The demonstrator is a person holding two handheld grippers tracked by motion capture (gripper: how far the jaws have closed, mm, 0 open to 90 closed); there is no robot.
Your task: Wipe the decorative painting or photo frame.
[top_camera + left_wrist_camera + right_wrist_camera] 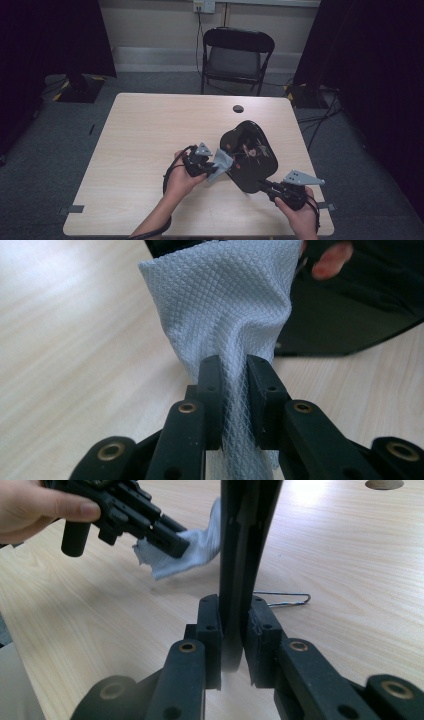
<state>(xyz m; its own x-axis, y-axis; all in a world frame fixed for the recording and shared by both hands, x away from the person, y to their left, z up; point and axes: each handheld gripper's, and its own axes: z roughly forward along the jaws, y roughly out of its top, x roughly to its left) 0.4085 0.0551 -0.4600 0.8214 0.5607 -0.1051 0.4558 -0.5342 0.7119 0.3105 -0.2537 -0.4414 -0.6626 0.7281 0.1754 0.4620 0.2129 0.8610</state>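
Room: grey carpet is seen round a pale wood-grain table (150, 130), with a black folding chair (236, 57) beyond its far edge and dark curtains at both sides.
Table: a square laminate top with rounded corners; a round cable hole (238, 108) is set near the far edge.
Tray: a glossy black tray (250, 155) of rounded, roughly triangular outline, marked with a pale floral pattern, is held tilted up on edge above the right half of the table, towards the near edge.
Right gripper: the right gripper (264, 186) is clamped on the tray's near rim; in the right gripper view the thin dark edge (242, 555) is pinched between the two black jaws.
Left gripper: the left gripper (209, 167) is clenched on a pale blue-grey cloth (222, 162) with a quilted diamond weave (225, 305).
Cloth: it is gathered between the jaws and fans out above them; it lies against or just beside the tray's left edge, though actual contact cannot be told.
Wire: a thin bent metal loop (282, 599), possibly a clip, lies on the table behind the tray.
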